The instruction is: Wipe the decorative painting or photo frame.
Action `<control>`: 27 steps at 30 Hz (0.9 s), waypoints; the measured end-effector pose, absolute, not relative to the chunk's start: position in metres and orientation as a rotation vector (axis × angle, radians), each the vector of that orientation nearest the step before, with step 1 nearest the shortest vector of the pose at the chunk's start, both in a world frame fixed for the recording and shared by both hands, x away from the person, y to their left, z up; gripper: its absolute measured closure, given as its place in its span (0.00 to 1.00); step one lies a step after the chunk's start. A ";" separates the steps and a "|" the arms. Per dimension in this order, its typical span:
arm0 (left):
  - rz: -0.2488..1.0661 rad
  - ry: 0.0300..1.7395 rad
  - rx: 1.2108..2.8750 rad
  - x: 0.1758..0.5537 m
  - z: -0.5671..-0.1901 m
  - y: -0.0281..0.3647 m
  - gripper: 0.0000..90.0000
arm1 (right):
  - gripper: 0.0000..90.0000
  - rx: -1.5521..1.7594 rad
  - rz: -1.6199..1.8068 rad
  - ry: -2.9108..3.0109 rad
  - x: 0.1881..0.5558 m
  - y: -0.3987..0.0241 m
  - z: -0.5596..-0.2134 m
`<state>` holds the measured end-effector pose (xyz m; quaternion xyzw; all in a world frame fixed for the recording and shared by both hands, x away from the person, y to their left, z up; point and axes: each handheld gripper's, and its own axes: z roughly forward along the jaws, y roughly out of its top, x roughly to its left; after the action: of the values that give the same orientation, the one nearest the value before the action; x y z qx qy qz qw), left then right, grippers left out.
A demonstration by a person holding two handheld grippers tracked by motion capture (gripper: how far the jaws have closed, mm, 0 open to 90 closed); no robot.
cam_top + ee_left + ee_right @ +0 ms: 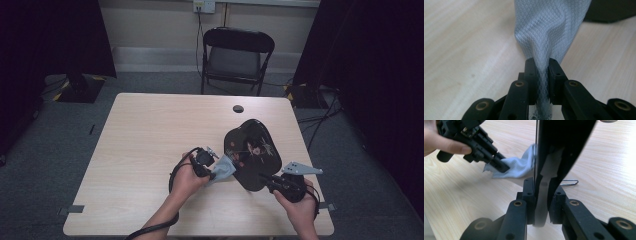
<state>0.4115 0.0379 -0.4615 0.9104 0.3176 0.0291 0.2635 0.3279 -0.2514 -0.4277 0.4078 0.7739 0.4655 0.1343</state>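
Two things were in hand at the near right part of the table (150,130): a glossy black tray (251,152) with a painted pattern, and a pale grey cloth (224,169). The tray was tipped up off the wood, its near edge clamped between the jaws of the right gripper (270,181), probably so its face was lifted toward the cloth for wiping. The left gripper (212,174) had its jaws clenched on a gathered fold of the cloth, which fanned out ahead of them to the tray's left edge; whether it pressed on the tray or only lay beside it was hard to tell.

From the right gripper view the tray (554,150) ran out past the top of the picture, so its far end was cut off, and a bent wire clip (569,182) lay on the table behind it. A folding chair (237,57) stood beyond the table.
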 end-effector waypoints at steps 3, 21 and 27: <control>0.071 0.855 2.466 0.408 -0.461 0.042 0.89 | 0.88 1.183 1.350 2.245 0.328 -0.252 -0.428; 0.167 0.824 2.315 0.413 -0.360 0.060 0.89 | 0.88 1.188 1.350 2.241 0.328 -0.250 -0.428; 0.242 0.755 2.276 0.411 -0.312 0.047 0.89 | 0.88 1.186 1.350 2.243 0.328 -0.250 -0.428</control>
<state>0.4113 0.0473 -0.3121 0.8819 0.2925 0.0938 0.3577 0.3281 -0.2502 -0.4278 0.4091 0.7734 0.4654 0.1335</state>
